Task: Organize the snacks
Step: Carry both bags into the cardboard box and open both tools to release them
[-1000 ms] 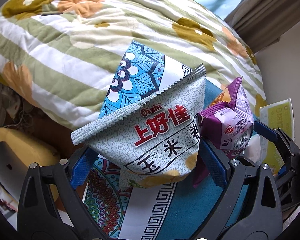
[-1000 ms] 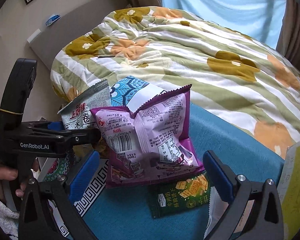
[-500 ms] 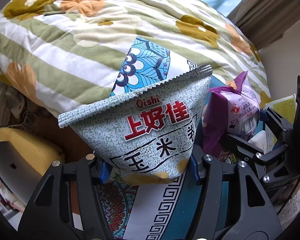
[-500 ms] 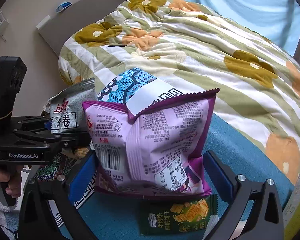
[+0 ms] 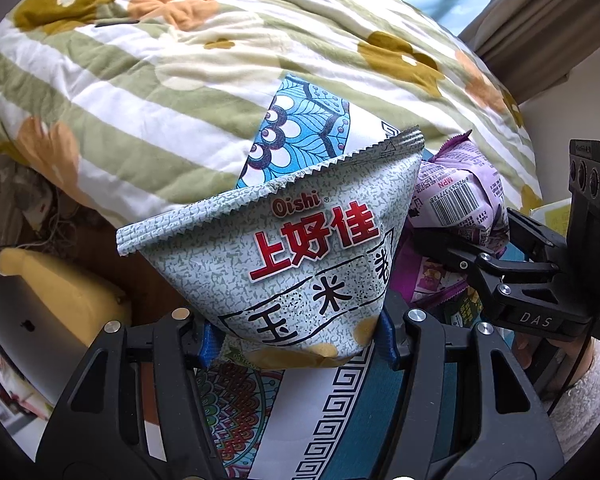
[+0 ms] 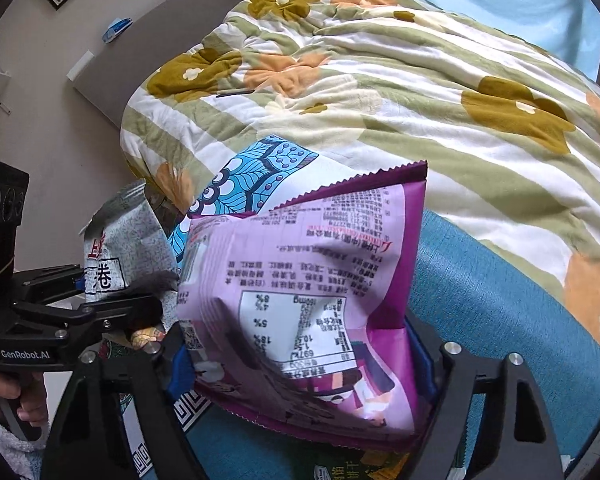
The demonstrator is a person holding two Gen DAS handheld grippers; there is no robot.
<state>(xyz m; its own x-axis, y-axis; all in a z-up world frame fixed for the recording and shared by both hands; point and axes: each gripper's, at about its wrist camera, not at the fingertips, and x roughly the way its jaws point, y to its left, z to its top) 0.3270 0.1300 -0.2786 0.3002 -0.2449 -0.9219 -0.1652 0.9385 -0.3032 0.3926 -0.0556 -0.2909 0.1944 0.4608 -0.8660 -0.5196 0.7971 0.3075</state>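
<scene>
Since a second ago the left gripper point(image 5: 296, 340) has closed and now pinches the grey snack bag point(image 5: 292, 264) at its lower end, above the patterned cloth point(image 5: 300, 420). The right gripper point(image 6: 300, 364) came down around the purple snack bag point(image 6: 308, 304); its jaws are closing, touching both sides. Let them settle before lifting, and squeeze gently, as puffed bags slip and crush.

A home bedroom: a flowered quilt point(image 6: 380, 92) covers the bed, curtains point(image 5: 540, 28) behind.
</scene>
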